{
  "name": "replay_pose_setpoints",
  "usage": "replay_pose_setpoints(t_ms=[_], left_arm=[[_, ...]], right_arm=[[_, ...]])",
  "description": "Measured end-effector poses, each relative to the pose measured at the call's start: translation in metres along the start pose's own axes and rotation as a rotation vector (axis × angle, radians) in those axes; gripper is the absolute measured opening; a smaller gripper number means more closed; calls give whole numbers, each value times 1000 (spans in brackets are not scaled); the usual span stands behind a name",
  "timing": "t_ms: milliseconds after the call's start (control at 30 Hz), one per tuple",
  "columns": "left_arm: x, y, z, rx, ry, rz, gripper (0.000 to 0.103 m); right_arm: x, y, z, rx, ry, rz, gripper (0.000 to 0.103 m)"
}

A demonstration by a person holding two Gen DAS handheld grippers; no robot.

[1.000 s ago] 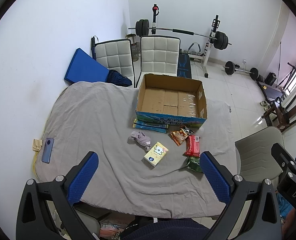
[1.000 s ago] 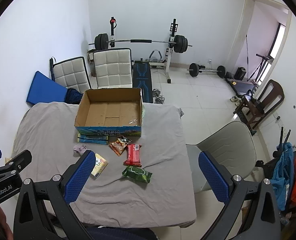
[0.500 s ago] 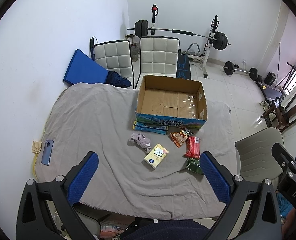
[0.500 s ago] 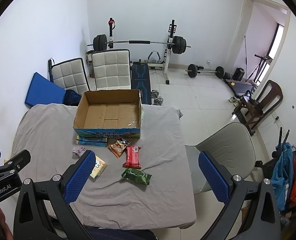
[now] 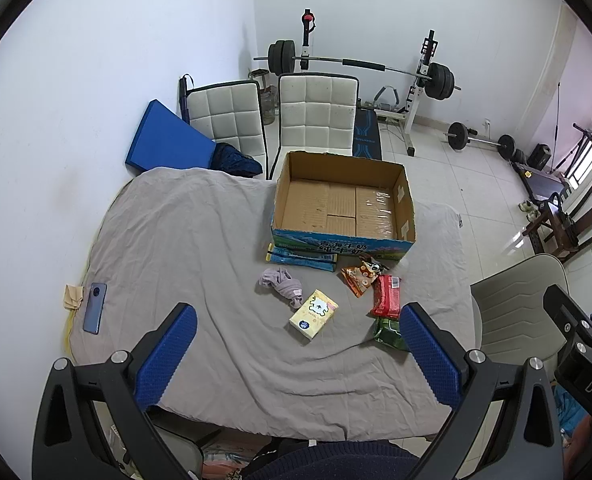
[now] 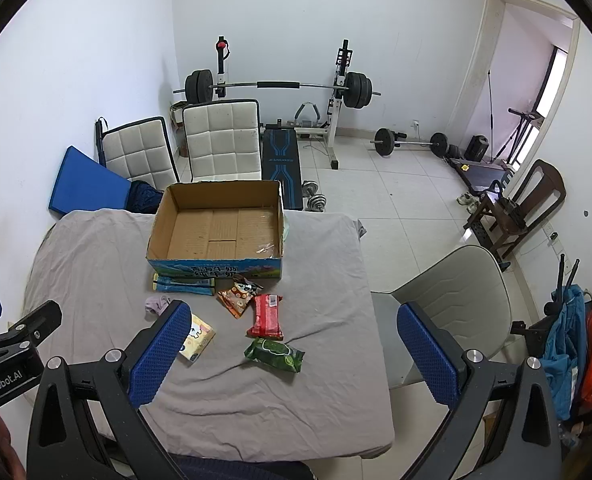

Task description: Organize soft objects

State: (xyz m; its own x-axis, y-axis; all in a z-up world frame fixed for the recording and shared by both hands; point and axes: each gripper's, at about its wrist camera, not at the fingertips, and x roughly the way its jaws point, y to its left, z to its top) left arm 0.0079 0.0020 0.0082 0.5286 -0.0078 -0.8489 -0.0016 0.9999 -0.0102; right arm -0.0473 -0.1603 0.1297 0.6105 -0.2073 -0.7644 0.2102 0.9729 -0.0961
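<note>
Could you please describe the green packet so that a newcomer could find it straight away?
Start at the open cardboard box on the grey cloth. A row of packets runs from its front toward the camera; the green packet is the nearest one, just beyond the red packet, and the only green one.

A matt grey cloth [image 5: 183, 240], creased and rumpled, covers the counter. On it stands a cardboard box [image 5: 342, 204], plain brown and matt inside, glossy print outside. Just in front of the box lie shiny plastic snack packets [image 6: 267, 316] and a soft knitted sock [image 5: 281, 284]. The hand-held gripper fingers [image 6: 157, 356] have dimpled blue rubbery pads on matt black plastic
</note>
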Motion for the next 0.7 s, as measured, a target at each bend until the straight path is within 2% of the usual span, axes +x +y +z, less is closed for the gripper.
replay_pose_setpoints(t_ms=[400, 533, 700], left_arm=[[10, 3, 3, 12, 5, -6, 103], [40, 2, 8, 26, 22, 5, 103], [109, 2, 11, 58, 126, 26, 103]], right_arm=[[15, 0, 6, -1, 30, 16, 103], [55, -5, 9, -11, 109, 17, 103], [138, -7, 0, -48, 275, 17, 103]])
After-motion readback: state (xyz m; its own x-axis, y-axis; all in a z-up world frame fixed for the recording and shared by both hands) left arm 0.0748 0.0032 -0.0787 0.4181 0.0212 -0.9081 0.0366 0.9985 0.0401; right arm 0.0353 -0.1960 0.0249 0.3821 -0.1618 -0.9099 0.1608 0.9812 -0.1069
